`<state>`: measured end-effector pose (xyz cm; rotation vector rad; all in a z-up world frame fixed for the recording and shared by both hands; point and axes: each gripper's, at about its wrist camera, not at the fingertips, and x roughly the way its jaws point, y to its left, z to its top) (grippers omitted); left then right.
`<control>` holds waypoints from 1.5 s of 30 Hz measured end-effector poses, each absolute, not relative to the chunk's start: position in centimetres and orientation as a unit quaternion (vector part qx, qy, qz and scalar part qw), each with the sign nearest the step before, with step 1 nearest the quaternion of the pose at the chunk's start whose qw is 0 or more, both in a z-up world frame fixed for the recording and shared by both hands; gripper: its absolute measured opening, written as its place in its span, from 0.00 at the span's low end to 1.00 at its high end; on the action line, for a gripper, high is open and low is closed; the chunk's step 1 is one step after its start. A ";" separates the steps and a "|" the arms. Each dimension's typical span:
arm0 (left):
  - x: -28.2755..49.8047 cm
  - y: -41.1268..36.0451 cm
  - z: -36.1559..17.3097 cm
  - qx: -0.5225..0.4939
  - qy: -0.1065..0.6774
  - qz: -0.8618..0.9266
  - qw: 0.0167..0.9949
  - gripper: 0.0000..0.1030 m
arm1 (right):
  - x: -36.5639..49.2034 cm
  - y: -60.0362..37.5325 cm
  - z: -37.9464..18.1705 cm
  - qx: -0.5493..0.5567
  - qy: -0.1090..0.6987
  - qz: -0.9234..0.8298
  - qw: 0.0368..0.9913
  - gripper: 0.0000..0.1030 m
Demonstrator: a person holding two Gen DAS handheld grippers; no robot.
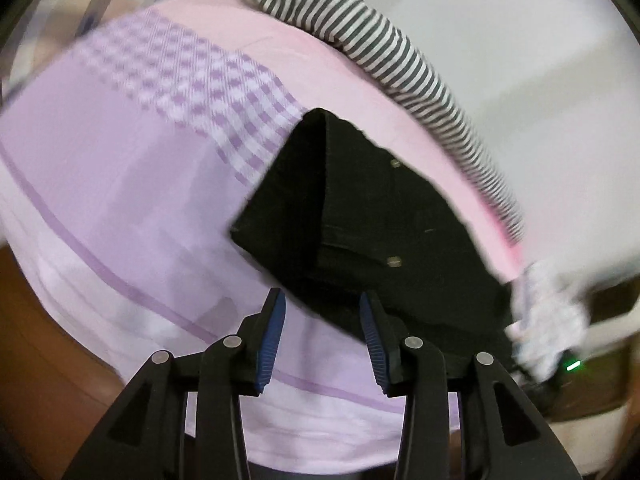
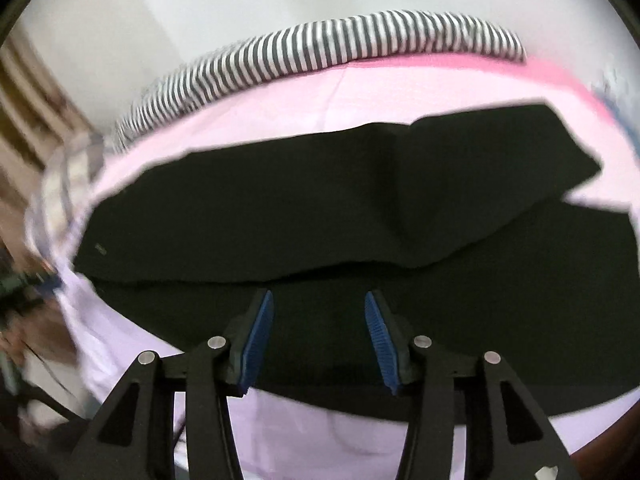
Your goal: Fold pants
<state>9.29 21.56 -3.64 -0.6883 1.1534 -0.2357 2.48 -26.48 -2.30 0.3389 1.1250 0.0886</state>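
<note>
Both grippers stand with their blue-padded fingers spread wide and nothing between them. Seen from its own camera, the left gripper (image 1: 322, 308) hovers at the near edge of the black pants (image 1: 360, 216), its left finger over the lilac bedsheet with purple stripes and a checked band (image 1: 120, 184), its right finger over the dark cloth; whether either pad touches the fabric I cannot tell. The right gripper (image 2: 319, 306) hangs above the same black pants (image 2: 320, 208), both fingers over the lower layer, the pads apart and gripping no fold.

From the left the pants lie on the sheet folded into a roughly triangular block, with a seam running down it and two small metal rivets showing. From the right they stretch wide across the bed, an upper layer lying over a lower one with its edge running just beyond the fingertips. Behind them a grey-and-white striped cushion (image 2: 320, 46) lies along the far edge of the bed, against a pale wall (image 1: 520, 60).
</note>
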 end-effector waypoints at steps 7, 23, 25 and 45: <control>10.5 18.7 -5.2 -0.385 0.526 -0.117 0.749 0.39 | 1.7 -27.7 -3.2 0.269 0.511 0.034 0.815 0.46; 12.6 17.5 -8.3 -0.402 0.506 -0.076 0.759 0.29 | 1.4 -30.9 -6.1 0.325 0.500 -0.014 0.802 0.46; 12.6 17.6 -8.2 -0.405 0.500 -0.074 0.762 0.23 | 1.6 -31.4 -6.5 0.336 0.497 -0.020 0.800 0.45; 13.6 18.4 -5.9 -0.380 0.494 -0.058 0.780 0.18 | 4.5 -39.5 -8.1 0.407 0.439 -0.073 0.798 0.29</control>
